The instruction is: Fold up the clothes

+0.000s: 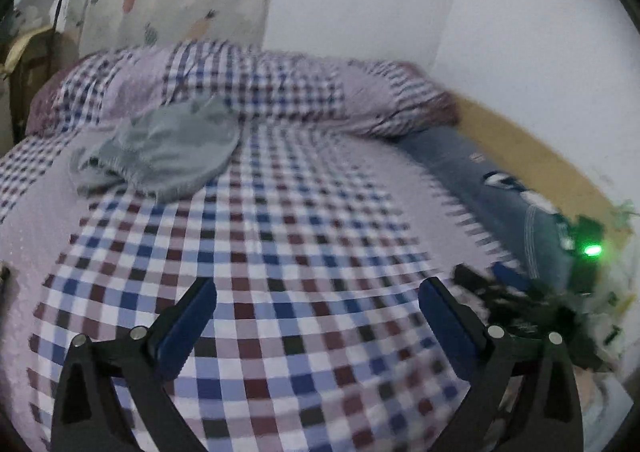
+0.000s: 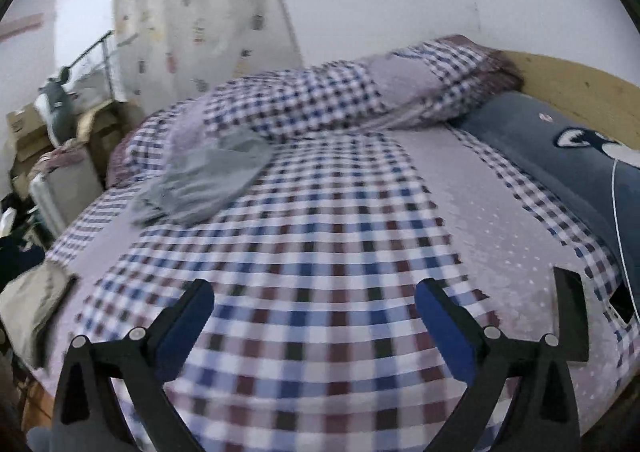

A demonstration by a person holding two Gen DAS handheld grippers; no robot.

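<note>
The bed [image 1: 280, 252] takes up nearly all of both views, its checked sheet spread flat and mostly bare in the middle. Judgement: that open stretch is your working surface, kept free so a garment can be laid out and folded on it.

Along the far side lies the rolled checked quilt [image 1: 248, 88], pushed back against the wall, probably to keep it off the folding area. The dark blue pillow [image 2: 560, 156] sits at the head of the bed against the wooden headboard [image 2: 568, 80], likewise out of the way.

The task's thing, a grey garment [image 1: 160, 152], lies crumpled on the far left part of the sheet, its far edge touching the foot of the quilt. It is bunched, not spread; no fold is made yet. In the right wrist view the same grey garment [image 2: 208, 180] sits in the same spot, well apart from both tools. A second, beige cloth [image 2: 32, 304] lies at the left edge of the bed; you cannot tell what it is.

Your left hand-held gripper [image 1: 316, 316] has its jaws wide apart, with only sheet showing between the blue pads; it holds and touches nothing. Your right hand-held gripper [image 2: 314, 316] is the same: jaws fully apart, empty, over bare sheet. Both point down across the bed toward the garment. Both views are motion-blurred.

Judgement: next step is reaching for the grey garment.
</note>
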